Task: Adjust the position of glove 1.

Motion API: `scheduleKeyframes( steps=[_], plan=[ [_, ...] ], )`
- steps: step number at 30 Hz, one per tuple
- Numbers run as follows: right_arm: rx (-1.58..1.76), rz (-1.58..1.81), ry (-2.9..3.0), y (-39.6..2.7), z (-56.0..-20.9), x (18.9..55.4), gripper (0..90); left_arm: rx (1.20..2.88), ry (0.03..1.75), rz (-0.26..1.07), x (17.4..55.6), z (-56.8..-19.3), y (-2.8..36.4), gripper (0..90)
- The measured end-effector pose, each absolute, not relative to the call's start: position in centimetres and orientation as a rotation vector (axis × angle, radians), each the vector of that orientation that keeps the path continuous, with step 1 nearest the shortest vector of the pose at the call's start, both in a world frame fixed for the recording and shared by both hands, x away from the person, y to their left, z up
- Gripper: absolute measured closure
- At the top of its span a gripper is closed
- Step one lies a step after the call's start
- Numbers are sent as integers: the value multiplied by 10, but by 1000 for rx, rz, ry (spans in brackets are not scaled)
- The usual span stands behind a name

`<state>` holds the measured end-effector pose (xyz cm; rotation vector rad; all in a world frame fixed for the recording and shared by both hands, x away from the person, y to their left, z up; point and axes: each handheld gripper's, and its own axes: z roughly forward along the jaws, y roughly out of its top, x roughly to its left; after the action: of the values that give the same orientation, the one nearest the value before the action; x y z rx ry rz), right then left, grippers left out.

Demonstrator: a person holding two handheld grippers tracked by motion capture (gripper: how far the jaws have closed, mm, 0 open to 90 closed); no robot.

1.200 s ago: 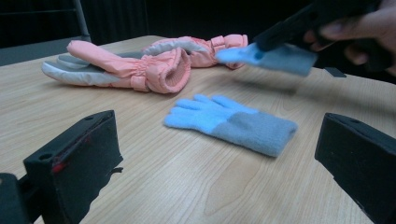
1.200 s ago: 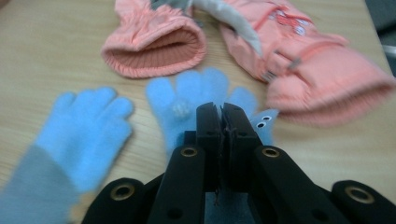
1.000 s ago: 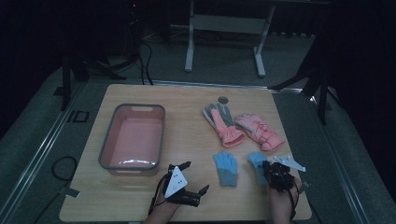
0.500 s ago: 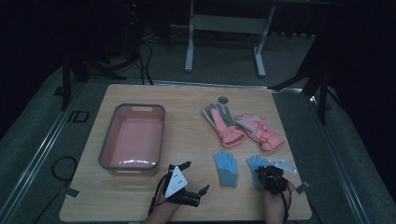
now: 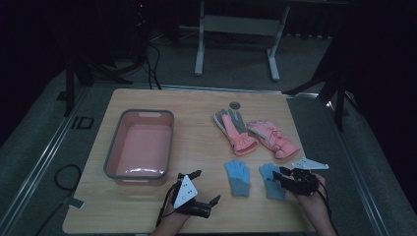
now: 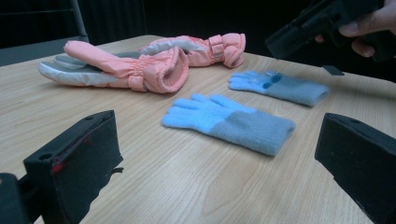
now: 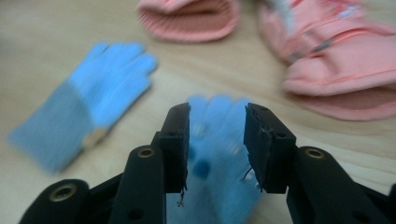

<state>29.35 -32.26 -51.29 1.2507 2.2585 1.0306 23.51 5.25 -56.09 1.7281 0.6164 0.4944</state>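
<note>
Over the right-hand blue glove, the right tool hovers, jaws just parted around nothing; the left tool rests wide open on the surface

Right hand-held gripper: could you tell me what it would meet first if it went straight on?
Probably the blue glove lying between its open jaws; the right hand-held gripper points along it, though blur leaves depth unclear.

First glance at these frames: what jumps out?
Two glove pairs on the right half of the table: pink ski gloves behind, blue knit gloves in front. The right tool, jaws just opening, hangs over the right-hand blue glove. An empty pink tub sits left.
</note>
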Motion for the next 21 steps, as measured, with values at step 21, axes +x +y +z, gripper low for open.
scheduleKeyframes(
  steps=[21],
  plan=[
    [1118, 858, 2309, -315, -548, 280, 858, 1725, 624, 492, 235, -561, 53, 2]
  ],
)
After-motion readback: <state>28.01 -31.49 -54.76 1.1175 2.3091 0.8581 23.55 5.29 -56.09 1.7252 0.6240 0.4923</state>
